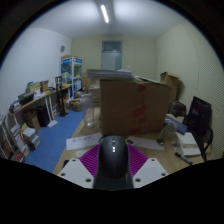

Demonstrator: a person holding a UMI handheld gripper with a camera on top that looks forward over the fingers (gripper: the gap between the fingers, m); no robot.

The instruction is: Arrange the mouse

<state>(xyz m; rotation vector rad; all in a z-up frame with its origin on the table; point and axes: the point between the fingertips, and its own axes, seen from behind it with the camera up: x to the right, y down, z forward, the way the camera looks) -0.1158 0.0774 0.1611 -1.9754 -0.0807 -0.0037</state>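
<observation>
A black computer mouse (112,160) with a grey scroll wheel sits between my gripper's fingers (112,165). The two purple pads (89,160) press against its left and right sides. The gripper holds the mouse up above a wooden table (150,147), whose edge shows just beyond the fingers. The mouse's rear end is hidden below the view.
A large cardboard box (133,104) stands on the table just beyond the mouse. A black chair (198,120) is to the right. Desks and shelves (40,100) with clutter line the left wall. Blue floor (55,135) lies to the left.
</observation>
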